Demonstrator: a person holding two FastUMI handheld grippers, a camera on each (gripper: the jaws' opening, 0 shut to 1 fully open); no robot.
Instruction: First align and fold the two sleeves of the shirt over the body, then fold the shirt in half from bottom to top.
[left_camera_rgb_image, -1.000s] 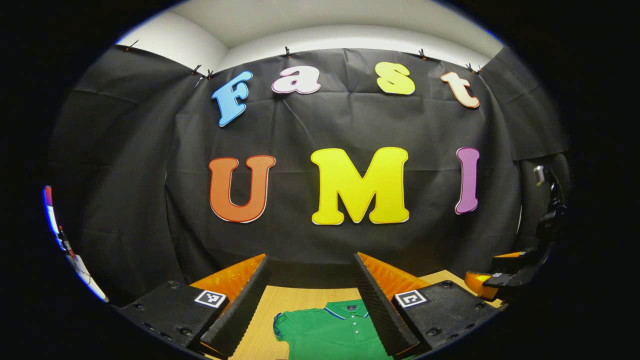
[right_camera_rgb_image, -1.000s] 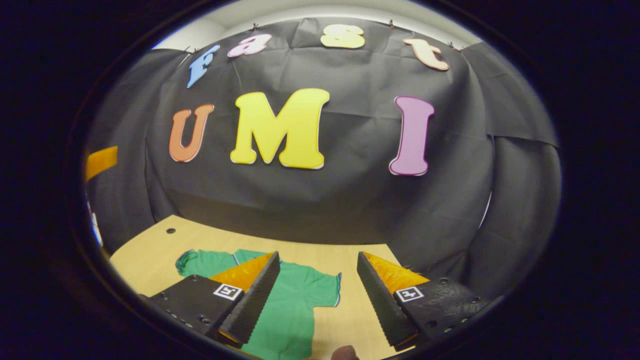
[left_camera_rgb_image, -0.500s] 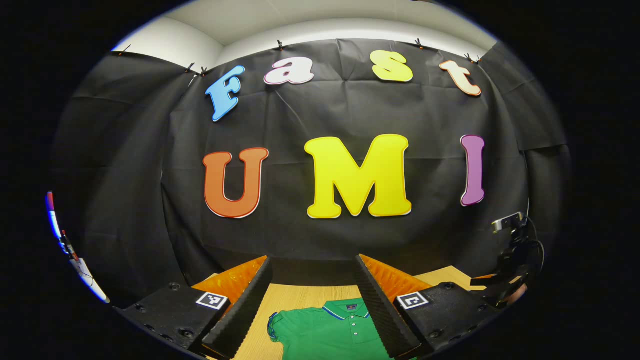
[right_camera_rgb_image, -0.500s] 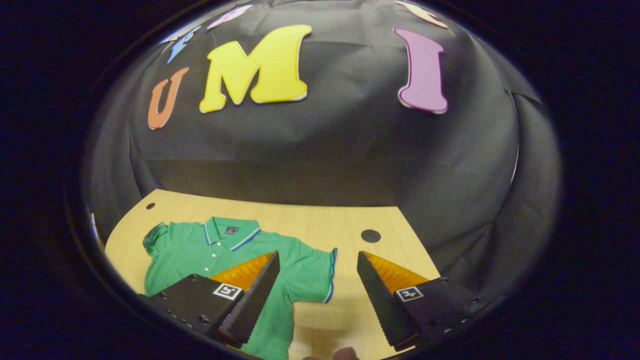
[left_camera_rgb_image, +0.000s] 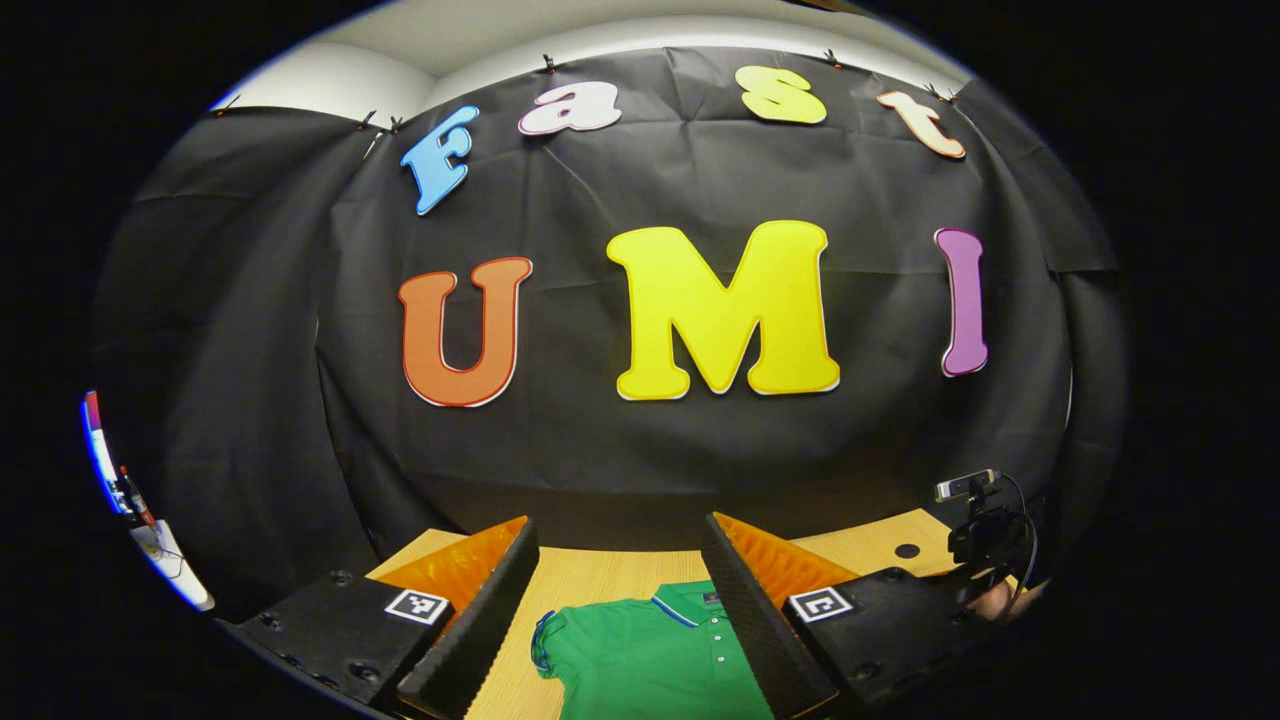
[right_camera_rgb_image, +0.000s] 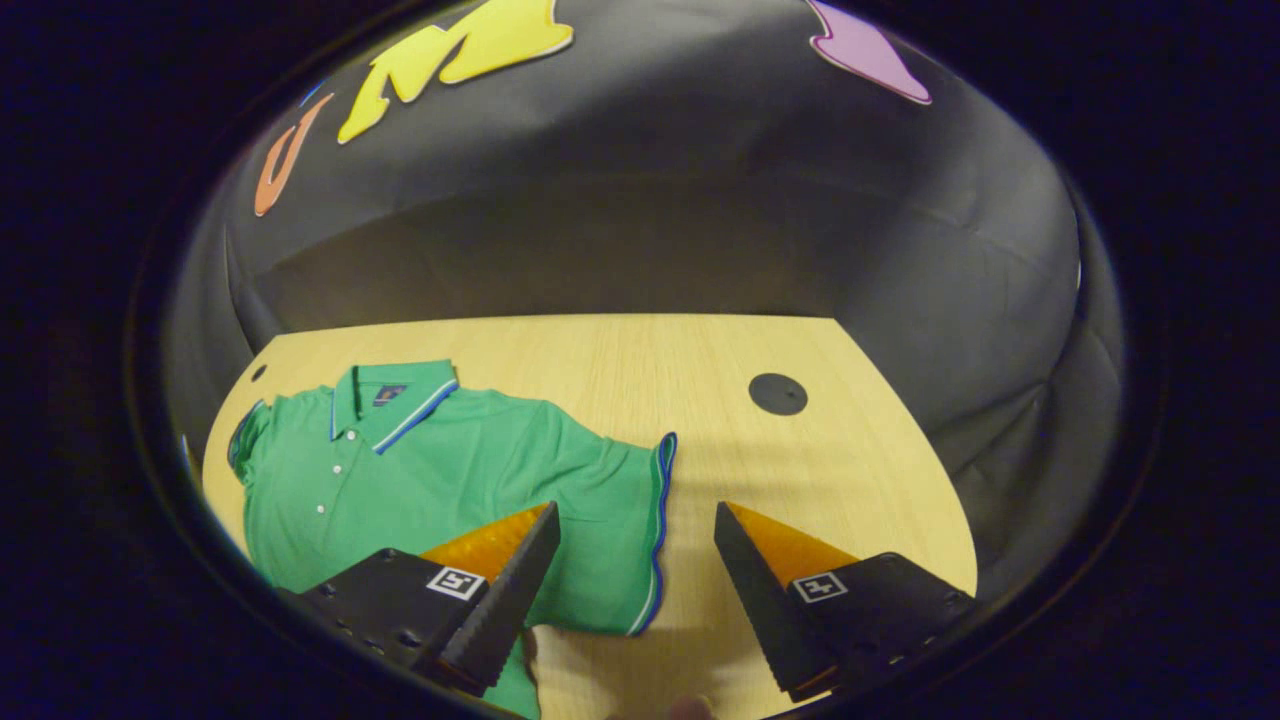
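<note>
A green shirt lies flat on the wooden table, face up, with its collar toward the back edge of the table by the black wall. It sits on the left part of the table, and one sleeve sticks out sideways toward the middle, with a thin blue line along its end. The right gripper hangs just above that sleeve. Its fingers are wide apart and hold nothing. One finger is over the green cloth and the other is over bare wood, so the sleeve end is in the gap between them. The left gripper is higher up, above the collar side of the shirt. Its fingers are wide apart too and hold nothing. No fold looks made yet, so the sleeves come first. To do it well, I think the right gripper should go down to the blue edge, pinch just that one layer, and lift it only a little. Then it can carry the sleeve over the body and lay it down smooth. If it grabs too deep it may drag the whole shirt. The left gripper could do the same on the other sleeve so both sides match.
</note>
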